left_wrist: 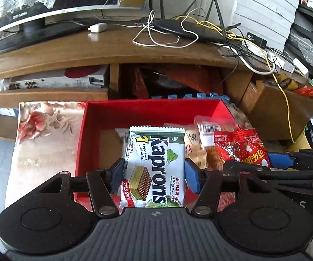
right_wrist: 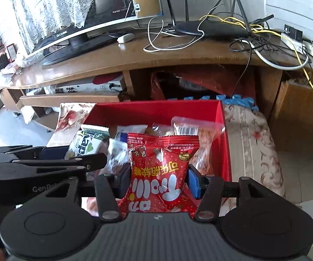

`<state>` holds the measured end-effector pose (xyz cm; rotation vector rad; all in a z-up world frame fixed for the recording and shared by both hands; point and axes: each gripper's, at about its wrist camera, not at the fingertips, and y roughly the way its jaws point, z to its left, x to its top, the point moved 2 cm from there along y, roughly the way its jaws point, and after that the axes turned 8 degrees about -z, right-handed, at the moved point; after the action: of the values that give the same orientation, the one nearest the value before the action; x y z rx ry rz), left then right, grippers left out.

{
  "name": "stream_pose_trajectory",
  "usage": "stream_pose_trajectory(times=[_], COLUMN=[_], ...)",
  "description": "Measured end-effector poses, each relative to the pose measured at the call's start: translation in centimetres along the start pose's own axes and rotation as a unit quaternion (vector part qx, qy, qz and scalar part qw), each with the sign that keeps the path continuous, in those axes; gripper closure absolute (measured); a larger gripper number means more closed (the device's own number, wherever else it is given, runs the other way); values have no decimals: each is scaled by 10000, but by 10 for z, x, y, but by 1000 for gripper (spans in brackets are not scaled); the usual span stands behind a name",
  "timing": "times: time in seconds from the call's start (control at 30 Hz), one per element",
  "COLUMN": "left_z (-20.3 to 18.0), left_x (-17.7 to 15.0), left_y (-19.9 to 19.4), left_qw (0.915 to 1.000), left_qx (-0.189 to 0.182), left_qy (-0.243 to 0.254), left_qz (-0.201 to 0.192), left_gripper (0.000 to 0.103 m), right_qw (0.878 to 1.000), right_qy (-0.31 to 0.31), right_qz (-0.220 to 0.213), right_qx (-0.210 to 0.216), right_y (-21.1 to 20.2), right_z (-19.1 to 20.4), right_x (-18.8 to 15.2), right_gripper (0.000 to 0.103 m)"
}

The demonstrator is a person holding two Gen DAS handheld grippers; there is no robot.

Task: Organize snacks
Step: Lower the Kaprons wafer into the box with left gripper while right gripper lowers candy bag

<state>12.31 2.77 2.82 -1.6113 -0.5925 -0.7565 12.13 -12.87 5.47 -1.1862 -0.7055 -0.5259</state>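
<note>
red box [right_wrist: 223, 134] crowded, perhaps wrapped snacks [right_wrist: 184, 128]; tv stand [right_wrist: 134, 52] beyond.

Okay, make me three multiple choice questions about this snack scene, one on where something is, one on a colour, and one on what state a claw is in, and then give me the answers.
1. Where do the loose snacks lie?
A. in the red box
B. on the wooden desk
C. on the floor tiles

2. What colour is the pack in the right claw?
A. green
B. red
C. yellow

3. What is the state of the left claw?
A. wide open, nothing in it
B. shut on a cable
C. shut on the wafer pack

Answers:
1 A: the loose snacks sit within the walls of the red box.
2 B: the right claw grips a red candy pack.
3 C: the left claw's pads press both sides of the wafer pack.
</note>
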Motion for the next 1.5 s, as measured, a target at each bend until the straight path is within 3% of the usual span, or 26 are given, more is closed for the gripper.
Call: stream_pose_trajectory(times=[0.7, 1.5], left_z=[7, 12], left_x=[17, 8], left_y=[49, 75], left_qw=[9994, 9976], left_qx=[310, 503], left_qy=[-9, 13], left_qz=[143, 480], left_gripper=[39, 38], right_qw=[9995, 9973], right_qy=[-143, -351], right_qz=[110, 505], right_qx=[-274, -412], right_y=[52, 86], right_z=[-8, -9], right_x=[22, 11], right_gripper=[48, 47])
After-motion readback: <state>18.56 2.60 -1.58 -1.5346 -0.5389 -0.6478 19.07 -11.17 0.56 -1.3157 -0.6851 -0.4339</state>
